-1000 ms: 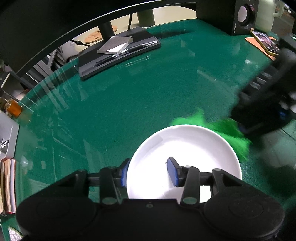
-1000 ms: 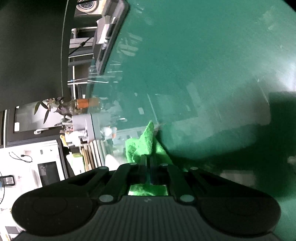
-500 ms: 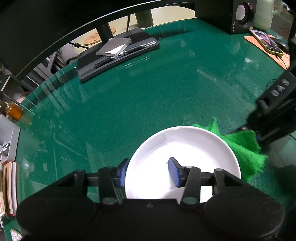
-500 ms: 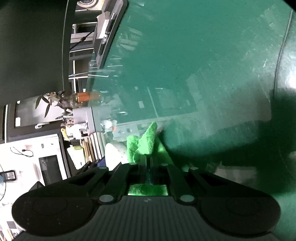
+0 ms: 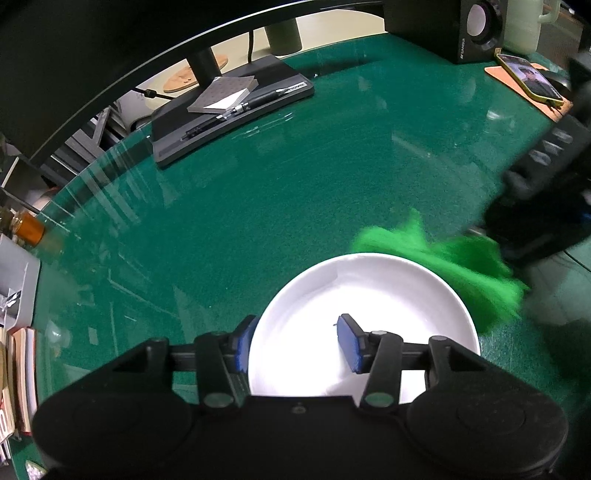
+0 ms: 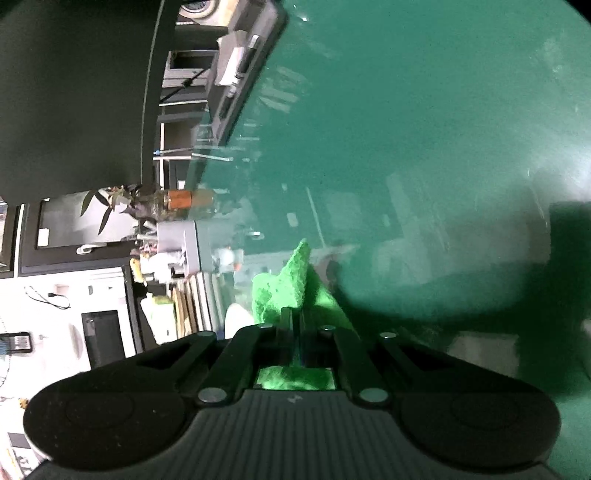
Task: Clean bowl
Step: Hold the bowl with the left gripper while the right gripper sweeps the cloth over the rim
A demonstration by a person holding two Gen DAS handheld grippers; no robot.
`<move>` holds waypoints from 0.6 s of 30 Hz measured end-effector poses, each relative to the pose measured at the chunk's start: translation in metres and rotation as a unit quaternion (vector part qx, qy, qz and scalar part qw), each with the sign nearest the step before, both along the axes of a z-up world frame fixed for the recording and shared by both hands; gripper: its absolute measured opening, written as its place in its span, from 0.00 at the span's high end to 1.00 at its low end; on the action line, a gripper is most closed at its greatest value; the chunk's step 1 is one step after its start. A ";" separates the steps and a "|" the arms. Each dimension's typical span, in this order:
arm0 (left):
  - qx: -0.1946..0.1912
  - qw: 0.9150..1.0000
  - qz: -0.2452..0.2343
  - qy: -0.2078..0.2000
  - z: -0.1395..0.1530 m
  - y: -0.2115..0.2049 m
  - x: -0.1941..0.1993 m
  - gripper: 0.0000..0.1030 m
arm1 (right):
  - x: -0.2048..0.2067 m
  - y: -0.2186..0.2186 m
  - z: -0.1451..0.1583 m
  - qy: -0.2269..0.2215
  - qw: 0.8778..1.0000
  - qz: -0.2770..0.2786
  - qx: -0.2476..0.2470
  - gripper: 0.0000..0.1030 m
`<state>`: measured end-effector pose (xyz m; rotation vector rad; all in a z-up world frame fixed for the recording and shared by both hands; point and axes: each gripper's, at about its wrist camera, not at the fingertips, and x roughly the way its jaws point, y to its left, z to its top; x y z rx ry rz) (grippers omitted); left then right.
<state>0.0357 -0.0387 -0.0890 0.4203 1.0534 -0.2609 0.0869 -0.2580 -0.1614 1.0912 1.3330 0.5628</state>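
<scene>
A white bowl (image 5: 369, 295) sits on the green table mat close under my left gripper (image 5: 295, 338). The left jaws stand wide, one blue pad outside the bowl's left rim and one inside the bowl, not clamping it. My right gripper (image 6: 297, 317) is shut on a bright green cloth (image 6: 288, 284). In the left wrist view the right gripper (image 5: 480, 232) comes in from the right, and the cloth (image 5: 443, 254) hangs over the bowl's far right rim. A sliver of the bowl (image 6: 236, 319) shows in the right wrist view.
A black monitor stand (image 5: 229, 107) with a notepad and pens lies at the back. A speaker (image 5: 461, 26), a mug (image 5: 524, 22) and a phone (image 5: 528, 75) on an orange mat stand at the back right. Books and a grey box sit at the left edge.
The right gripper has swung the cloth back left and up along the bowl's far right rim after dropping lower half a second ago. The left gripper and bowl have stayed put.
</scene>
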 end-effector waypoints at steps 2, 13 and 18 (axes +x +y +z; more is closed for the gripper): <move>0.002 1.000 0.002 0.000 0.000 -0.001 0.000 0.55 | 0.000 0.001 0.000 0.002 1.000 -0.004 -0.003 0.95; 0.004 1.000 -0.003 0.001 0.001 -0.002 0.001 0.54 | 0.028 0.029 0.010 -0.035 0.999 0.005 0.000 0.94; 0.003 1.000 -0.006 0.000 0.001 -0.002 0.001 0.54 | 0.006 -0.001 0.005 -0.002 1.000 0.004 0.008 0.94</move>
